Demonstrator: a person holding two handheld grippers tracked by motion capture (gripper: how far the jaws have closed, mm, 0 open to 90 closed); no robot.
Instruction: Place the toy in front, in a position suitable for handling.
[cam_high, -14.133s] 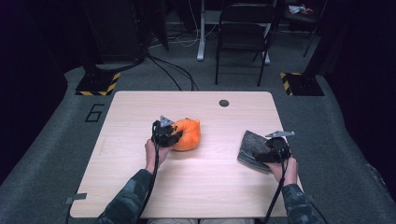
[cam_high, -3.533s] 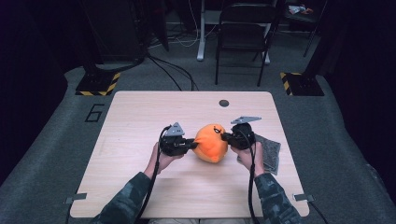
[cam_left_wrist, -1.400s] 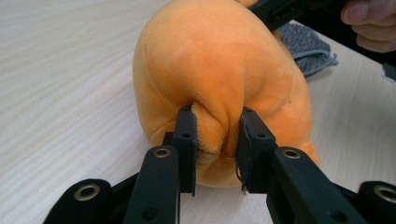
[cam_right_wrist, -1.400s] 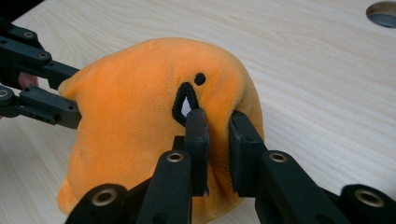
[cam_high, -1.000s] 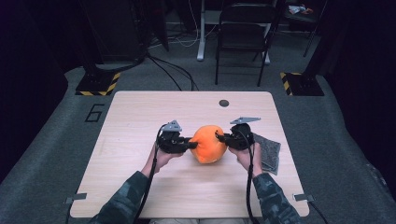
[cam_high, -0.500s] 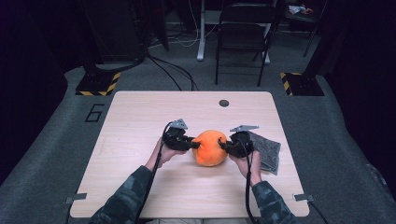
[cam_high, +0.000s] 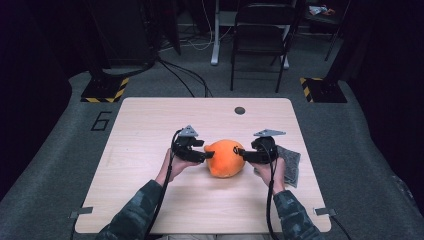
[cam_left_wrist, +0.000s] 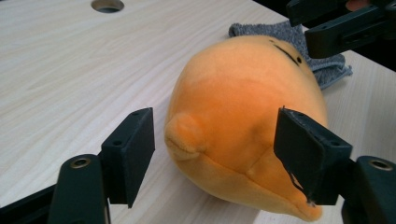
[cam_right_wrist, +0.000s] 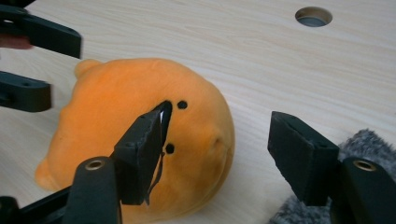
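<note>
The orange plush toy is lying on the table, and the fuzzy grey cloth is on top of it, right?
Not quite. The orange plush toy does lie on the table, but the fuzzy grey cloth lies on the table beside it, by the right gripper, as the high view shows.

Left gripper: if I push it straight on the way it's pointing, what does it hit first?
The orange plush toy. It lies on the table right ahead of the left gripper, whose open jaws flank its near end.

Grey cloth (cam_right_wrist: 322, 205) beyond the right gripper (cam_right_wrist: 219, 154) cut off by the frame's bottom edge, partly hidden behind its right-hand jaw
</note>
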